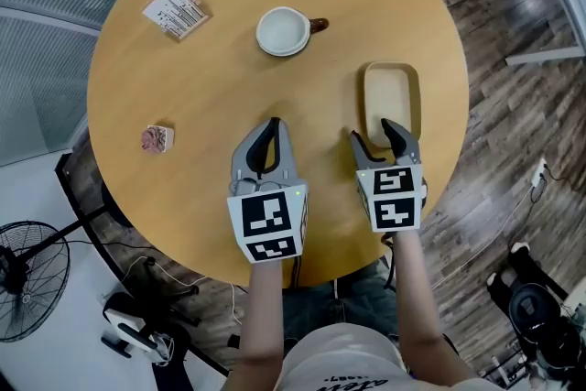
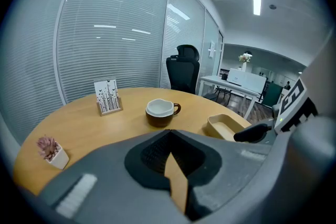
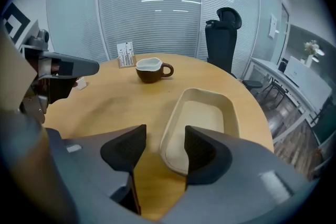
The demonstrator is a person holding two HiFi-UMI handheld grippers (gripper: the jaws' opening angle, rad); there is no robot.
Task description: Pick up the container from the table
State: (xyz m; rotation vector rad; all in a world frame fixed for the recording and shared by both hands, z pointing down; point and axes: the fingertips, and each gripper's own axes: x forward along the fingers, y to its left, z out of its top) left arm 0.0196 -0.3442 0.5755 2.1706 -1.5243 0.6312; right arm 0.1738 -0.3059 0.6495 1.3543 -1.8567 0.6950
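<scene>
Grey plastic jaws on the left gripper (image 1: 272, 125) are closed tip to tip with nothing between them, hovering over bare wood at the near middle of the round tabletop (image 1: 229, 96). Just to its right, the right gripper (image 1: 373, 131) has its jaws partly apart, straddling the near left rim of the container (image 1: 389, 96). In the right gripper view one jaw stands outside that rim, over bare wood, and the other over the tray's inside. Neither pad is pressing on it, so the container is not gripped. This beige, shallow, oblong container rests flat on the right side of the tabletop, close to the edge, its long side running away from the person, and it looks empty. Both grippers carry cubes with black-and-white square markers, and the person's forearms reach in from the bottom of the head view. To the left, near the tabletop's left edge, sits a small pot with a pinkish plant (image 1: 157, 138). Further out, near the middle, stands a brown cup (image 1: 282, 31) with a white inside, its handle pointing right. At the far left is a small upright card stand (image 1: 176, 10). Beyond the tabletop, the gripper views show a glass wall with blinds and a black office chair (image 2: 184, 73).
</scene>
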